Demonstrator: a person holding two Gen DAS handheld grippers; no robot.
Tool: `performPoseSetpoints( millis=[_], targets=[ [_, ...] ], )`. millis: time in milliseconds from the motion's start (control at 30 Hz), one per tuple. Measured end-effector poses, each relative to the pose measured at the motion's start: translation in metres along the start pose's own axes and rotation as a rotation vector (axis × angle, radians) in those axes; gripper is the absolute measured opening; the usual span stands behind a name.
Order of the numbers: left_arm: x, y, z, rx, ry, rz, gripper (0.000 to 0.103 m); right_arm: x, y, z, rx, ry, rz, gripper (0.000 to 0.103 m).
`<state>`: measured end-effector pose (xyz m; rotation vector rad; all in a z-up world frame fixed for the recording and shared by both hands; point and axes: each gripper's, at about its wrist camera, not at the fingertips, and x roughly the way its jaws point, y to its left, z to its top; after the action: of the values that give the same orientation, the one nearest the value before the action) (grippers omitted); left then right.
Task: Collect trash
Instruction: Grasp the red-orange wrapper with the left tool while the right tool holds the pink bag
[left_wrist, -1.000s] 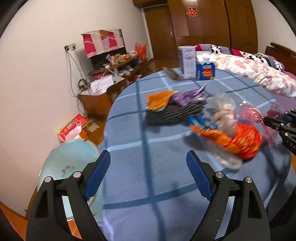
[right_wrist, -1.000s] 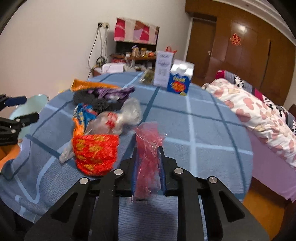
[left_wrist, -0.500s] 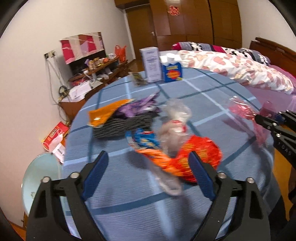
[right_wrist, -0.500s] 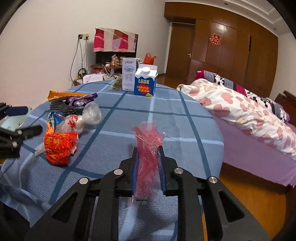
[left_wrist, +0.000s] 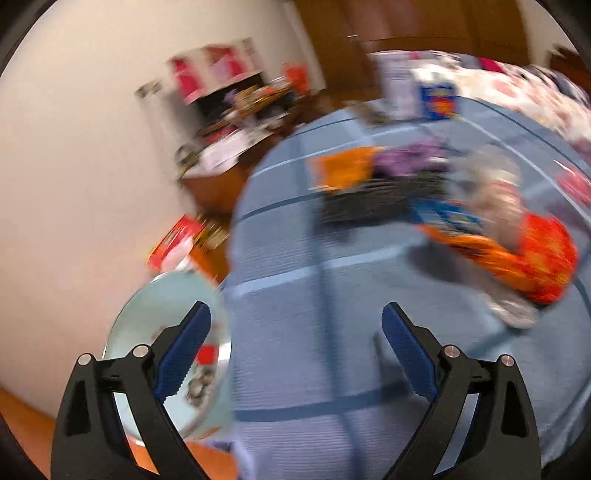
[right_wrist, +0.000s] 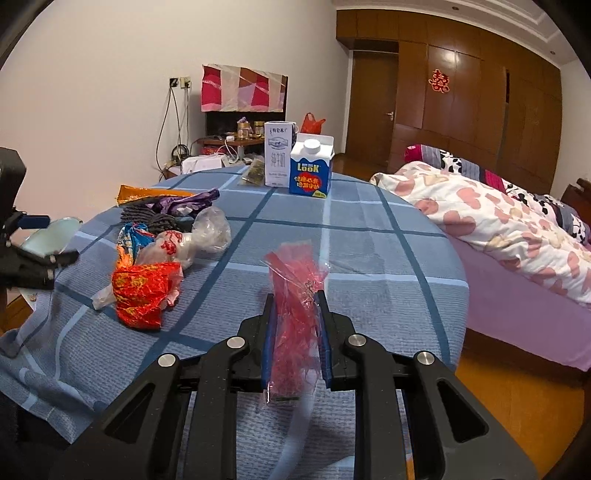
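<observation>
Across the middle of both views lies a round table (right_wrist: 369, 236) under a blue checked cloth, the landmark for what follows. At its far edge stand a white milk carton (right_wrist: 277, 153) and, just beside it, a blue "LOOK" carton (right_wrist: 311, 166). Toward its left side, in the right wrist view, trash is heaped: a crumpled red-orange wrapper (right_wrist: 142, 291), a clear plastic bag (right_wrist: 201, 234) touching it, a blue snack wrapper (right_wrist: 135, 236), a purple wrapper (right_wrist: 184, 199) and an orange packet (right_wrist: 147, 192) on a dark knitted cloth (right_wrist: 155, 218). Right of the table is a bed (right_wrist: 517, 236) with a heart-print quilt; behind it, a wooden wardrobe (right_wrist: 461, 110); left of it, a cluttered shelf against the white wall. A pale green bin (left_wrist: 166, 325) stands on the floor beside the table's near-left edge.

The right gripper (right_wrist: 295, 332) pinches a red cellophane wrapper (right_wrist: 295, 306) upright above the table's near edge. The left gripper (left_wrist: 295, 350) is spread wide and empty, over the table edge beside the bin.

Compared with one second earlier, the left jaws have widened slightly, its view is now motion-blurred, and the right gripper's grip on the cellophane is unchanged.
</observation>
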<state>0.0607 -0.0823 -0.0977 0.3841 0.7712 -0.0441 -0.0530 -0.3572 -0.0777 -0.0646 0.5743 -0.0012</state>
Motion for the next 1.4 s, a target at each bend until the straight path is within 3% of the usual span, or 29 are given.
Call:
performPoseSetpoints(
  millis=[67, 167, 367, 567, 700, 867, 1000, 1167, 1400],
  targets=[
    [-0.004, 0.012, 0.004, -0.046, -0.008, -0.003, 0.092, 0.000, 0.000, 0.001, -0.010, -0.003, -0.013, 0.021],
    [-0.019, 0.000, 0.014, -0.057, -0.047, -0.056, 0.095, -0.004, -0.008, 0.002, 0.001, -0.011, -0.036, 0.021],
    [-0.034, -0.078, 0.032, 0.021, -0.087, -0.211, 0.097, -0.006, -0.023, 0.005, 0.023, -0.015, -0.069, 0.021],
    [-0.021, -0.125, 0.030, 0.125, -0.062, -0.229, 0.097, -0.004, -0.027, 0.003, 0.035, -0.012, -0.066, 0.021],
    [-0.013, -0.109, 0.024, 0.150, -0.047, -0.187, 0.098, -0.005, -0.027, 0.002, 0.044, -0.015, -0.055, 0.021],
    [-0.006, -0.048, 0.014, 0.133, -0.036, -0.051, 0.097, -0.006, -0.023, 0.002, 0.040, -0.019, -0.037, 0.021],
    [-0.006, -0.009, 0.007, 0.071, -0.013, -0.019, 0.097, -0.008, -0.015, 0.003, 0.024, -0.025, -0.026, 0.021],
    [-0.022, -0.013, 0.013, -0.010, -0.035, -0.106, 0.097, -0.007, -0.007, 0.004, -0.008, -0.024, -0.040, 0.021],
    [-0.022, -0.068, 0.028, -0.020, -0.028, -0.233, 0.097, -0.005, -0.015, 0.001, 0.008, -0.015, -0.059, 0.022]
  ],
)
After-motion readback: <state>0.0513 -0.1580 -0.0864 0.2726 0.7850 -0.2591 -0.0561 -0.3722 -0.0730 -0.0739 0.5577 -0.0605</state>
